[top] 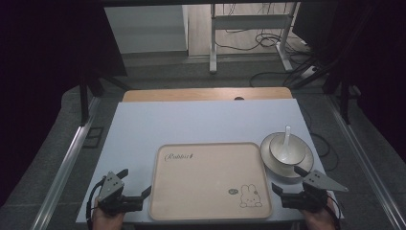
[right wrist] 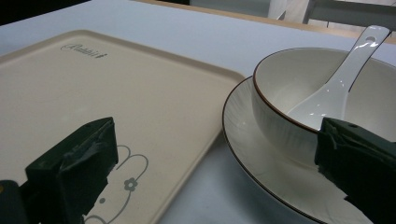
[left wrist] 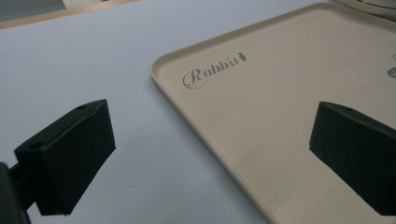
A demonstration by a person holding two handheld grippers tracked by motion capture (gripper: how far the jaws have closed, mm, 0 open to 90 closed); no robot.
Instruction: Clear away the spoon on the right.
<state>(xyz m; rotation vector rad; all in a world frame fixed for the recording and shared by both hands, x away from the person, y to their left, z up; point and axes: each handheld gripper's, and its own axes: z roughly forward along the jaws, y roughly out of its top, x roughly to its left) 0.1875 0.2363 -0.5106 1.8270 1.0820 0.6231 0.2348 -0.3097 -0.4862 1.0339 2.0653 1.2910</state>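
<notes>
A beige tray (top: 210, 179) printed with "Rabbit" and a rabbit drawing lies on the white tabletop (top: 191, 122), with nothing on it. To its right a white bowl (top: 287, 151) sits on a white plate (top: 273, 165), and a white spoon (top: 287, 136) leans in the bowl. My left gripper (top: 135, 182) hovers open over the tray's left edge (left wrist: 187, 116). My right gripper (top: 288, 178) is open too, its jaws spanning the tray's right edge (right wrist: 205, 130) and the plate (right wrist: 247, 154) with the bowl (right wrist: 280, 116) and spoon (right wrist: 336, 88).
A wooden desk edge (top: 206, 93) shows behind the white top. Metal frame rails (top: 67, 163) run along both sides. Cables and a stand (top: 249, 33) lie on the floor beyond. The table's front edge is just below both grippers.
</notes>
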